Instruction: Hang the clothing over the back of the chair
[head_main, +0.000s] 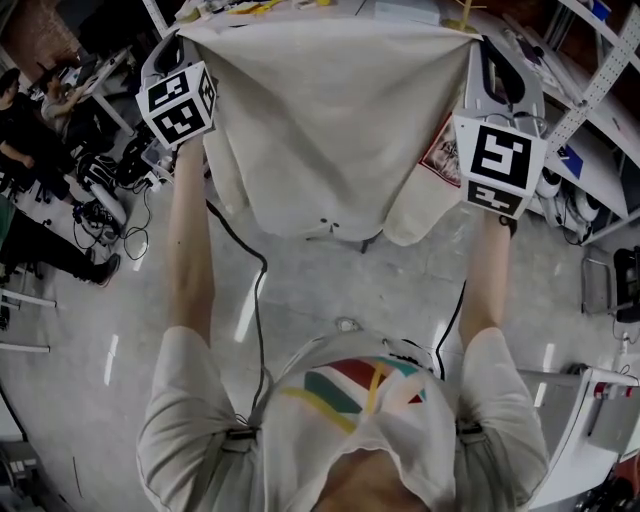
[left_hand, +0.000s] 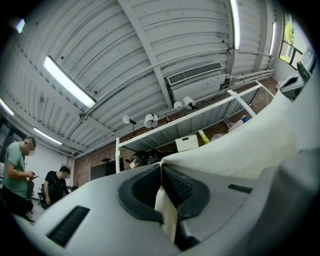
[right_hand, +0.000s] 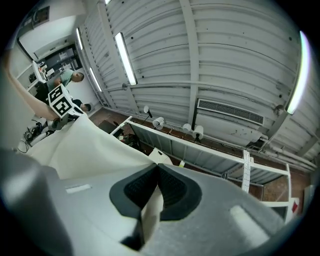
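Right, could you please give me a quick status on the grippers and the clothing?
Left gripper and right gripper both shut on the clothing, one at each top corner. It hangs stretched between them. Chair back not in sight.

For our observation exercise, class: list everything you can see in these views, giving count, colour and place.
Garment: one, cream, stretched between both grippers.
Print: one, reddish, garment's right edge.
Cables: two, black, one below each arm.
Shelving rack: one, white, far right of head view.
Bystanders: two, green top and black top, lower left of left gripper view.
Strip lights: several, white, on ceiling.
Air unit: one, white, just below ceiling.
Left gripper: one, grey, shut on garment's left corner.
Right gripper: one, grey, shut on garment's right corner.
Marker cubes: two, black-and-white, one per gripper.
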